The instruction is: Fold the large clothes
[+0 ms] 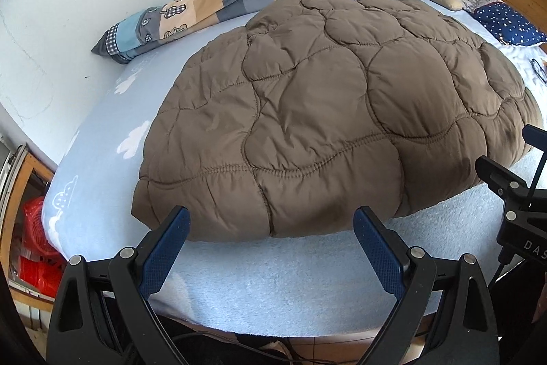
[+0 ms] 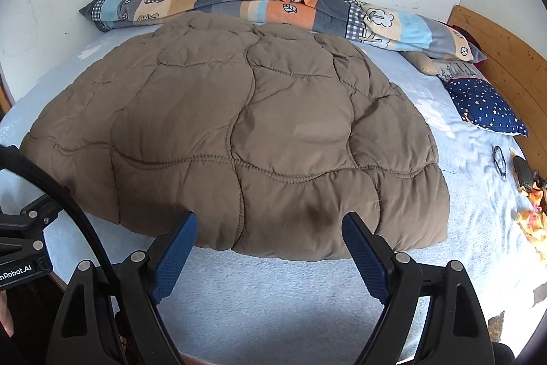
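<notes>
Both grippers, left and right, gape wide and empty at the near edge of the coat, which I judge part-folded on the bed, more folds remaining.

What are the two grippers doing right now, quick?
Left gripper: jaws open, empty, near the brown quilted padded coat.
Right gripper: jaws open, empty.

Both grippers – left gripper, right gripper – have black frames, silver rivets, textured blue pads – white lettering, black cable
</notes>
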